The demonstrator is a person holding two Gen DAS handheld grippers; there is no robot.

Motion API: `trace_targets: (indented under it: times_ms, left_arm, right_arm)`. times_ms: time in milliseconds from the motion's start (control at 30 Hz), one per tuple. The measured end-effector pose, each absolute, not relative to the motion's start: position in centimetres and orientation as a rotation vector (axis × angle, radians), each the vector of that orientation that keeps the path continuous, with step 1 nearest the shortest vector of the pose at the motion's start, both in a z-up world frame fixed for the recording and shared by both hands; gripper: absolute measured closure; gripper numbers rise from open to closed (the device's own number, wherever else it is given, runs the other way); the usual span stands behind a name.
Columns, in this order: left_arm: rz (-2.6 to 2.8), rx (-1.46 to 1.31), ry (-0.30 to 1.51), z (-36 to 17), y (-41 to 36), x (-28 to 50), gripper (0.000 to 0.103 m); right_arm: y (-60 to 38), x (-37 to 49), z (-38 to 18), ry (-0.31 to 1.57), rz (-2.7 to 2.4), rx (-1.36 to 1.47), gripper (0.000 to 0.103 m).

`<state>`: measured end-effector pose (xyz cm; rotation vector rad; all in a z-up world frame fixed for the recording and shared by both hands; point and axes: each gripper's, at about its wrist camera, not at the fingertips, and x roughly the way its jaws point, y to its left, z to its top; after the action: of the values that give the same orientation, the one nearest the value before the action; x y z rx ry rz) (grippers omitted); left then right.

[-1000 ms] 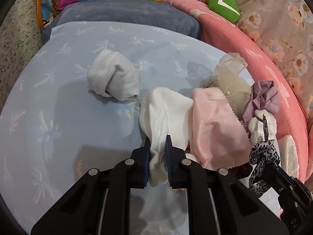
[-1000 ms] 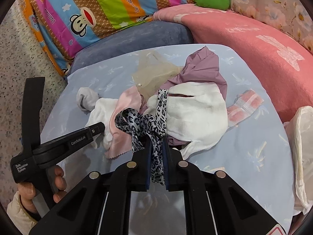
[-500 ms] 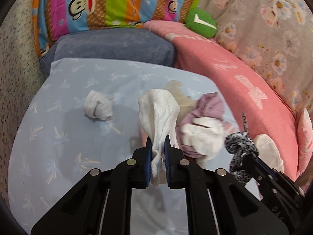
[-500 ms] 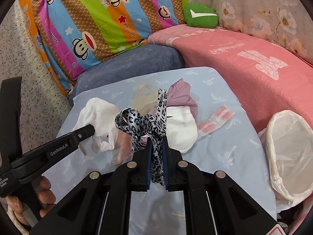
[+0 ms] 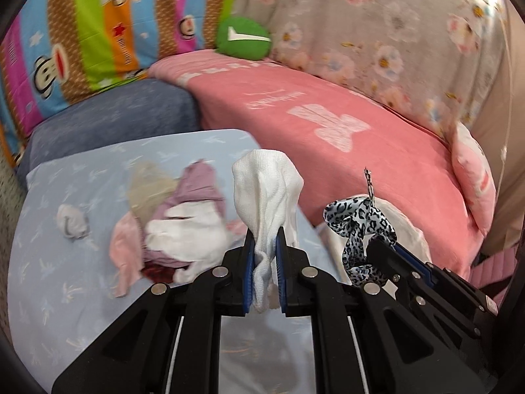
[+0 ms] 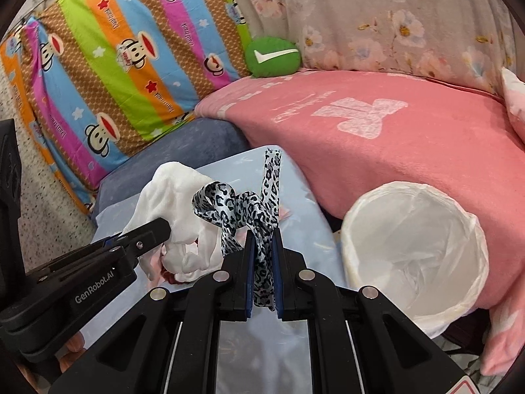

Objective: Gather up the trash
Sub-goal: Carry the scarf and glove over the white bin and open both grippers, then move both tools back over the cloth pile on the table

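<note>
Left wrist view: the left gripper point(image 5: 265, 246) clenches a white cloth point(image 5: 267, 193) above the blue sheet point(image 5: 49, 282), where a pile of scraps point(image 5: 177, 229) lies. Only the right wrist view shows the open white-lined bin point(image 6: 416, 249) fully; the right gripper point(image 6: 262, 246) grips a leopard-print ribbon point(image 6: 242, 210).

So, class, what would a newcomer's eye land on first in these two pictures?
Probably the leopard-print ribbon pinched in the right gripper, close to the white-lined bin beside the pink blanket. Next, the white cloth clamped in the left gripper, above the scraps on the pale blue sheet.
</note>
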<state>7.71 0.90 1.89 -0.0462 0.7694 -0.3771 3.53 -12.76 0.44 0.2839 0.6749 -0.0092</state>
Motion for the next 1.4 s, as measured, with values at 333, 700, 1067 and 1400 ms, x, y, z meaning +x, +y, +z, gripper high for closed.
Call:
trace_targets:
  times_ms: [333,700,1067,1400]
  left_arm:
    - [-0.551,0.05,0.767,1.7,-8.6,6.9,0.09]
    - [-0.665,0.125,0.805,0.7,-14.2,7.0,0.089]
    - [-0.603,0.126,0.798,0.5,-14.5,7.7,0.017]
    - [-0.518,0.067,0.824,0.2,-11.9,8.2,0.017]
  right_arm:
    - [-22.2,1.4,-1.1,0.657,-0.173,0.381,0.094]
    - [-28.1,0.9,-3.3,0.672,-0.275,0.447,0.092]
    - [-28.6,1.9,-3.9,0.677,-0.301,0.444,0.067]
    - [-27.1,1.4,-3.7,0.682,-0.271,0.425,0.058]
